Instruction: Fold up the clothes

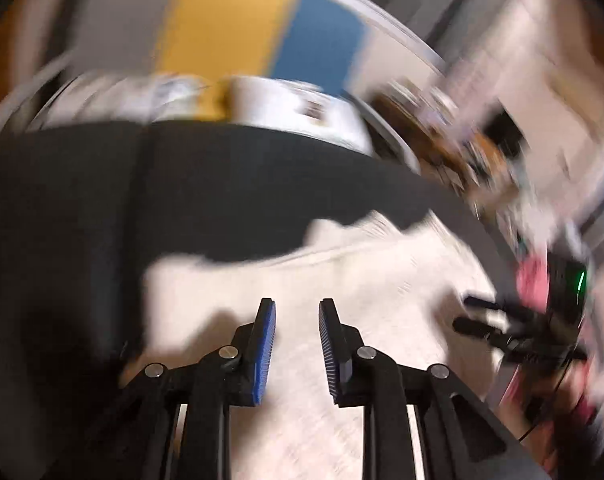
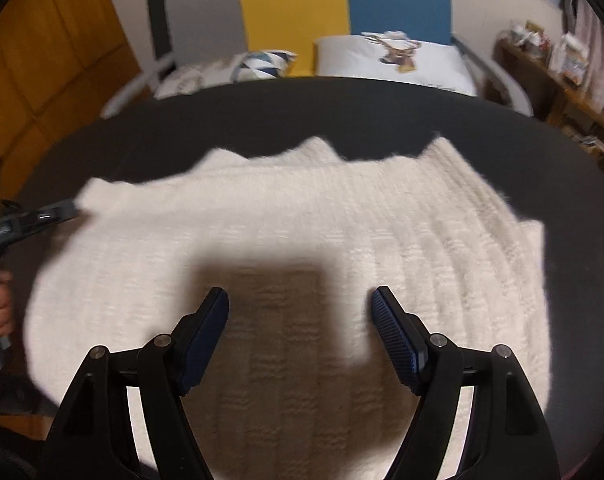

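Cream knit sweater [image 2: 286, 216]: spread flat, far edge jagged.
Dark counter [image 2: 262, 120]: bare band beyond the far edge.
Left gripper [image 1: 297, 312]: parted, empty.
Right gripper [image 2: 300, 300]: wide apart, empty, above the knit.

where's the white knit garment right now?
Right wrist view: the white knit garment lies spread on the dark table, directly under the open right gripper, with the left gripper at its left edge.
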The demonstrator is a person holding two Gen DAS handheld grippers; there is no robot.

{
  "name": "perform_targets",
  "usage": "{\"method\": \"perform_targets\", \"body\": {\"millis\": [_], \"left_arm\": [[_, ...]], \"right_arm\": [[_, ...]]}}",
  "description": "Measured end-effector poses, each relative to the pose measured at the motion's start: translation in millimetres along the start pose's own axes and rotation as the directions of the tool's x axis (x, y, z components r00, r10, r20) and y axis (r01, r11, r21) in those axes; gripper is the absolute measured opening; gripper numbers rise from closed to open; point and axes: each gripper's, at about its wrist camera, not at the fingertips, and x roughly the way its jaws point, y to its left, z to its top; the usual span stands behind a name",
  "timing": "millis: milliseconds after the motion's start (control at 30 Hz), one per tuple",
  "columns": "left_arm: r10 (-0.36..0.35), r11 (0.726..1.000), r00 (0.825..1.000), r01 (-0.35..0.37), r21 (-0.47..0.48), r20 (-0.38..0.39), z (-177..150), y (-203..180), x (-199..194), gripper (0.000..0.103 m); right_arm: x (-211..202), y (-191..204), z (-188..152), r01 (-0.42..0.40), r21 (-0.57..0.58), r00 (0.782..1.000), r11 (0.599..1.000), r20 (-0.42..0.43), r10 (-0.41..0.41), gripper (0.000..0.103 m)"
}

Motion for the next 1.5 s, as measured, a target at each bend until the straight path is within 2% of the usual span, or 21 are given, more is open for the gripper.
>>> {"method": "perform_targets", "body": {"millis": [67, 133, 167, 267, 300, 433, 500, 533, 600, 700, 767, 900, 1033, 1100, 1133, 1233, 1300, 1367, 1433, 1500], "left_arm": [[-0.041, 0.991, 0.997, 0.048, 0.125, -0.058, 17.7, -17.1, 19.8, 0.026], [-0.028, 0.968, 0.991, 0.059, 0.246, -0.129, 35.5, -29.0, 43.0, 0.026], [-0.027, 0.958, 0.986, 0.072, 0.277, -0.164, 40.8, -30.7, 49.6, 0.027], [-0.038, 0.938, 0.956, 0.134, 0.319, -0.289, 48.4, -24.7, 71.9, 0.028], [-0.024, 0.934, 0.949, 0.134, 0.332, -0.314, 49.8, -22.9, 78.1, 0.028], [-0.001, 0.921, 0.923, 0.151, 0.360, -0.384, 51.1, -18.9, 95.2, 0.031], [0.005, 0.905, 0.917, 0.165, 0.392, -0.398, 47.8, -23.5, 95.9, 0.031], [0.004, 0.901, 0.919, 0.168, 0.399, -0.395, 46.3, -25.0, 95.5, 0.030], [0.014, 0.914, 0.932, 0.135, 0.383, -0.363, 46.7, -23.0, 94.7, 0.008], [0.053, 0.917, 0.971, 0.046, 0.396, -0.235, 40.5, -29.0, 78.1, 0.004], [0.052, 0.938, 0.985, 0.008, 0.347, -0.163, 39.8, -26.5, 68.7, 0.004], [0.122, 0.956, 0.981, -0.074, 0.285, -0.154, 36.6, -15.5, 92.4, 0.004], [0.145, 0.960, 0.980, -0.106, 0.258, -0.137, 38.0, -15.9, 91.3, 0.005], [0.160, 0.964, 0.979, -0.126, 0.235, -0.129, 38.1, -16.8, 82.5, 0.010], [0.164, 0.967, 0.979, -0.136, 0.214, -0.121, 38.7, -18.0, 77.2, 0.015], [0.202, 0.965, 0.979, -0.196, 0.175, -0.019, 36.0, -28.9, 48.0, 0.017], [0.142, 0.979, 0.989, -0.145, 0.141, 0.029, 20.4, -40.7, 22.8, 0.018], [0.108, 0.983, 0.994, -0.108, 0.147, 0.005, 0.7, -50.4, 15.3, 0.019], [0.124, 0.978, 0.991, -0.112, 0.176, -0.054, -23.4, -53.7, 21.0, 0.019], [0.158, 0.954, 0.987, -0.143, 0.263, -0.036, -44.3, -54.8, 20.3, 0.020]], "right_arm": [[-4.2, -2.7, 2.0, -0.067, 0.001, 0.998, 0.998, -0.007, 0.067, 0.077], [-5.5, -3.2, 2.4, -0.080, -0.017, 0.997, 0.997, -0.016, 0.080, 0.077], [-6.0, -3.7, 2.4, -0.084, -0.026, 0.996, 0.996, -0.021, 0.083, 0.077], [-4.0, -6.1, 3.6, -0.093, -0.047, 0.995, 0.995, -0.032, 0.092, 0.077], [-2.3, -7.3, 4.0, -0.094, -0.050, 0.995, 0.994, -0.034, 0.093, 0.077], [3.4, -8.2, 3.9, -0.098, -0.062, 0.995, 0.993, -0.038, 0.096, 0.077], [4.5, -6.3, 1.8, -0.097, -0.069, 0.995, 0.993, -0.040, 0.094, 0.079], [5.2, -5.9, 1.3, -0.097, -0.073, 0.995, 0.993, -0.040, 0.095, 0.080], [6.8, -5.1, 1.4, -0.091, -0.080, 0.995, 0.993, -0.040, 0.088, 0.081], [3.1, -3.6, 2.6, -0.068, -0.085, 0.998, 0.994, -0.017, 0.066, 0.081], [-3.6, -5.0, 3.9, -0.051, -0.070, 0.999, 0.996, 0.015, 0.052, 0.081], [5.3, -12.7, 3.3, -0.040, -0.021, 0.999, 0.999, 0.003, 0.040, 0.081], [12.5, -2.5, -3.9, 0.012, -0.067, 1.000, 0.998, 0.006, -0.011, 0.081], [12.1, -1.1, -4.9, 0.014, -0.060, 1.000, 0.998, 0.010, -0.013, 0.081], [11.6, -0.7, -5.2, 0.013, -0.055, 1.000, 0.998, 0.012, -0.012, 0.081], [2.0, -6.3, -5.3, -0.026, -0.007, 0.999, 1.000, 0.038, 0.026, 0.081], [-5.2, -10.6, -5.3, -0.055, 0.027, 0.997, 0.998, 0.058, 0.053, 0.081], [-15.4, -19.3, -6.8, -0.093, 0.076, 0.993, 0.993, 0.073, 0.087, 0.081], [-34.1, -34.2, -15.2, -0.181, 0.128, 0.981, 0.975, 0.099, 0.169, 0.081], [-62.6, -55.7, -30.4, -0.248, 0.155, 0.962, 0.956, 0.152, 0.225, 0.081]]}}
